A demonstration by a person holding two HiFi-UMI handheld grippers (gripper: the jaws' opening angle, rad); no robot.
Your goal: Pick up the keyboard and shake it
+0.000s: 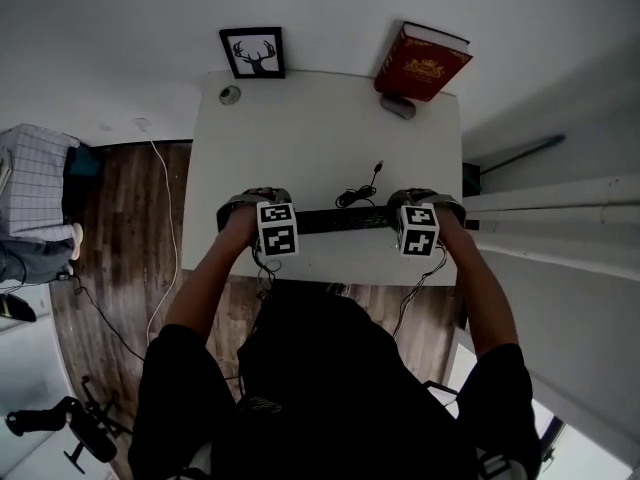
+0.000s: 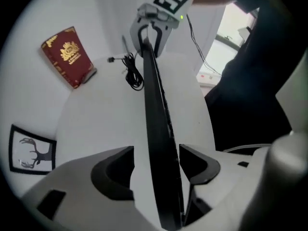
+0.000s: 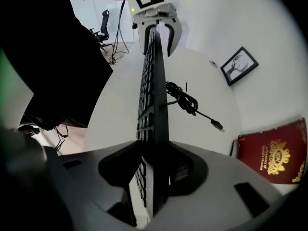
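The black keyboard (image 1: 340, 220) stands on its long edge over the front part of the white table (image 1: 320, 128), between my two grippers. My right gripper (image 1: 420, 216) is at its right end; in the right gripper view the right gripper (image 3: 155, 165) has both dark pads pressed on the keyboard (image 3: 153, 81). My left gripper (image 1: 262, 216) is at the left end. In the left gripper view the keyboard (image 2: 154, 105) runs between the jaws of the left gripper (image 2: 156, 163), which stand wide, with a clear gap at the left pad (image 2: 120, 170). The keyboard's cable (image 1: 355, 196) lies coiled behind it.
A red book (image 1: 422, 63) leans at the table's back right over a small grey object (image 1: 398, 106). A framed deer picture (image 1: 253, 53) stands at the back left beside a small round thing (image 1: 230, 95). The table's front edge is just below the grippers; cables trail on the wooden floor.
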